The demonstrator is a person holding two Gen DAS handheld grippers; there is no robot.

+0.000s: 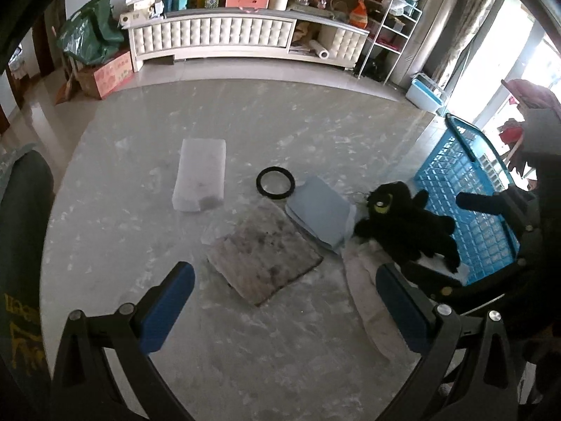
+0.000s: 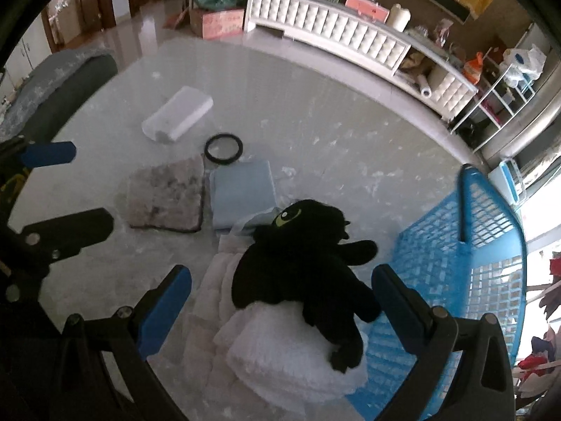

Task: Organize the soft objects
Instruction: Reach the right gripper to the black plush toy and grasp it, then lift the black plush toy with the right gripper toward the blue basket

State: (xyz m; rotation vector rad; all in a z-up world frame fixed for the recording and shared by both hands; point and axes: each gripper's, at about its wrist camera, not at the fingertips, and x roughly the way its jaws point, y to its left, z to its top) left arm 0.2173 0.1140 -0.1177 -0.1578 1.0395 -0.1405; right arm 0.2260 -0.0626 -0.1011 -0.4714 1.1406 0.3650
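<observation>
A black plush toy (image 2: 301,263) with a green eye lies on white folded towels (image 2: 287,351) beside a blue plastic basket (image 2: 473,245); it also shows in the left wrist view (image 1: 403,224). A light blue folded cloth (image 2: 242,193) and a grey mottled cloth (image 2: 164,196) lie on the round marble table (image 2: 315,122). My right gripper (image 2: 280,301) is open, its fingers either side of the plush and towels. My left gripper (image 1: 284,301) is open and empty above the table, near the grey cloth (image 1: 263,256).
A white plastic box (image 1: 200,179) and a black ring (image 1: 275,182) lie on the table. The blue basket (image 1: 466,189) lies at the right edge. A dark chair back (image 1: 21,210) stands at the left. A white cabinet (image 1: 228,35) is behind.
</observation>
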